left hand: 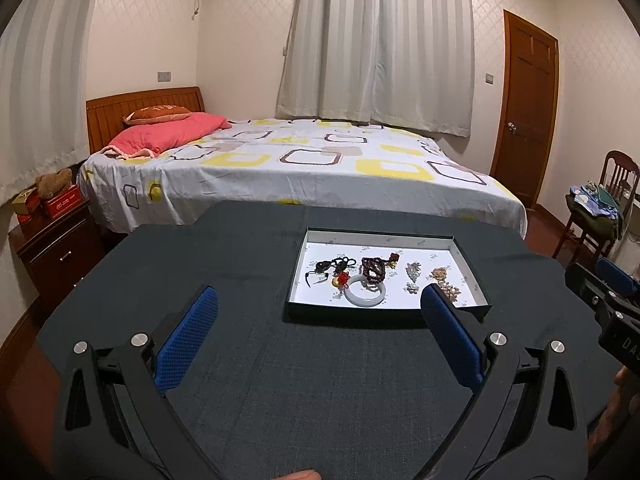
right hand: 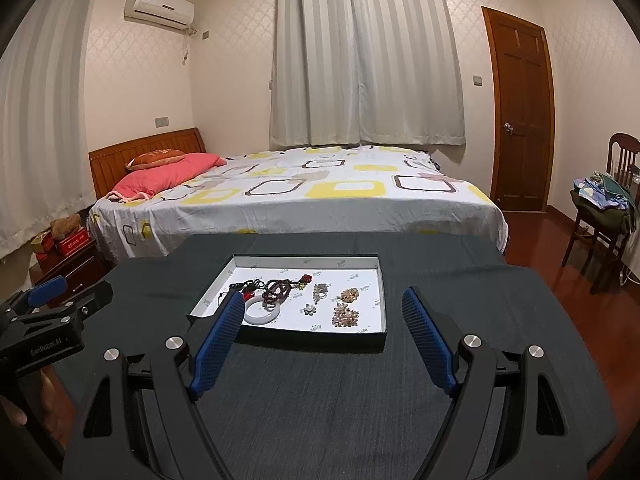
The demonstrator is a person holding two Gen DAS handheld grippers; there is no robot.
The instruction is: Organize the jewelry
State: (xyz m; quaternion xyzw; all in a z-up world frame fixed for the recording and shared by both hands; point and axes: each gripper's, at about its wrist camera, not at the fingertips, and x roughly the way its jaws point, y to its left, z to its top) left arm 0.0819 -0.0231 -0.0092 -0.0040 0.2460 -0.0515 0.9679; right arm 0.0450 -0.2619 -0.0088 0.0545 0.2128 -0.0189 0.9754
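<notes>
Dim warm light, sharp, fisheye-warped edges

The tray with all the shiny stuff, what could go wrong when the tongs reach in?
The dark bead strand lies partly over the white bangle, so lifting one might drag the other. The black cords beside them look tangled and could snag. The flower brooches sit close together in the tray, so wide-open right tongs might bump a neighbour.

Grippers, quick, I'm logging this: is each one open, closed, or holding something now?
Left gripper: open, holding nothing.
Right gripper: open, holding nothing.
</notes>
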